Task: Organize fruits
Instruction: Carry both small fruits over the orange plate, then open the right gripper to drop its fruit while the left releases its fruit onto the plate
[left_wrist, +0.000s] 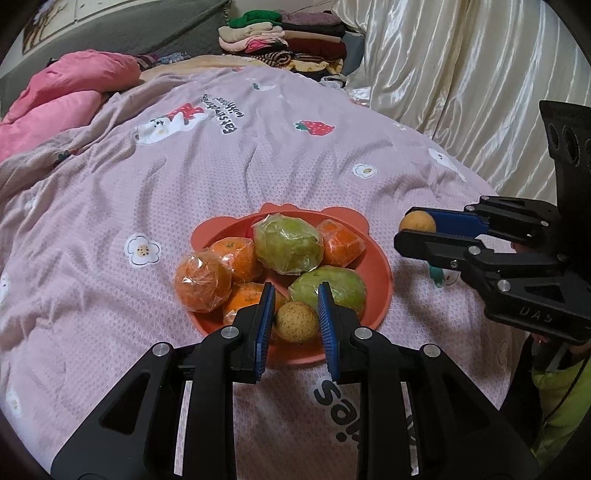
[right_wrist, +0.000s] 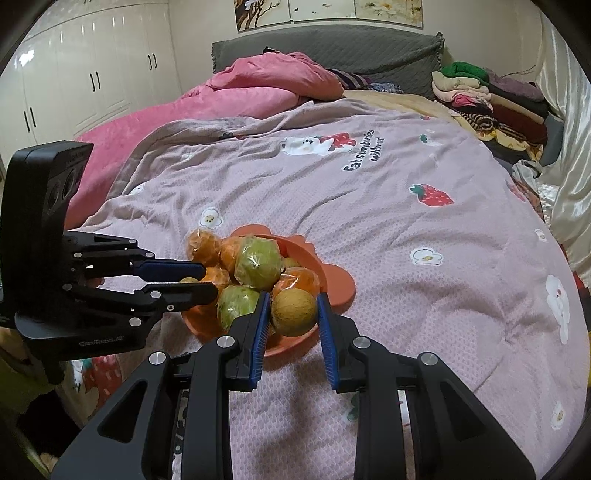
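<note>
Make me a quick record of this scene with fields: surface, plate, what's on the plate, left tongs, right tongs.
surface: pink printed bedspread on a bed
plate: orange plate with ear-shaped tabs, lying on the bedspread
on the plate: wrapped oranges and wrapped green fruits, piled together
left tongs: left tongs shut on a small round brown fruit, at the plate's near edge
right tongs: right tongs shut on a second small brown fruit, at the plate's edge
</note>
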